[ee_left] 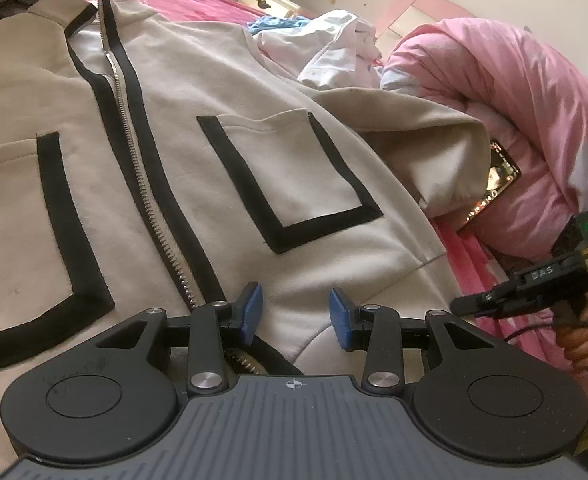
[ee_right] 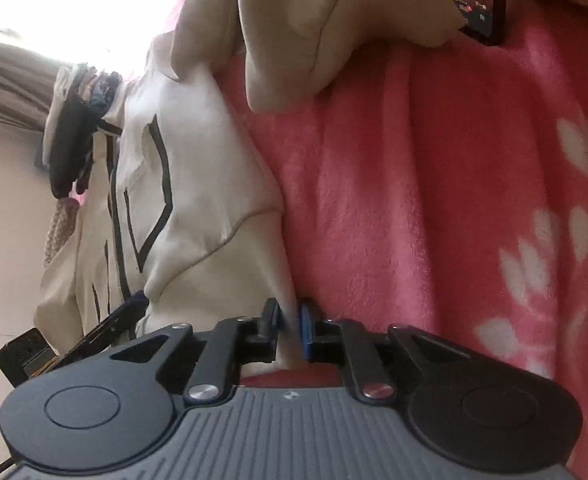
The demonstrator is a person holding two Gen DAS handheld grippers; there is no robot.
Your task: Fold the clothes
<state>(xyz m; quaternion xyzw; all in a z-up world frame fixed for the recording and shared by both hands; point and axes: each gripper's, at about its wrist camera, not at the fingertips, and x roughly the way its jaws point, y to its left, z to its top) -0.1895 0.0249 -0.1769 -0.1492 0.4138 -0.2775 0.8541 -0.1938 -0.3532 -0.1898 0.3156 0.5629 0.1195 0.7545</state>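
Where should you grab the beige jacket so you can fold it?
Grab the beige jacket by its bottom hem, coming in from the pink blanket side. That edge is thin and lies free at the side, so a gripper can slip around it. The right gripper already pinches it there. The left gripper sits open over the hem by the zipper.

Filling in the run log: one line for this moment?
left gripper: open above jacket | right gripper: shut on jacket hem
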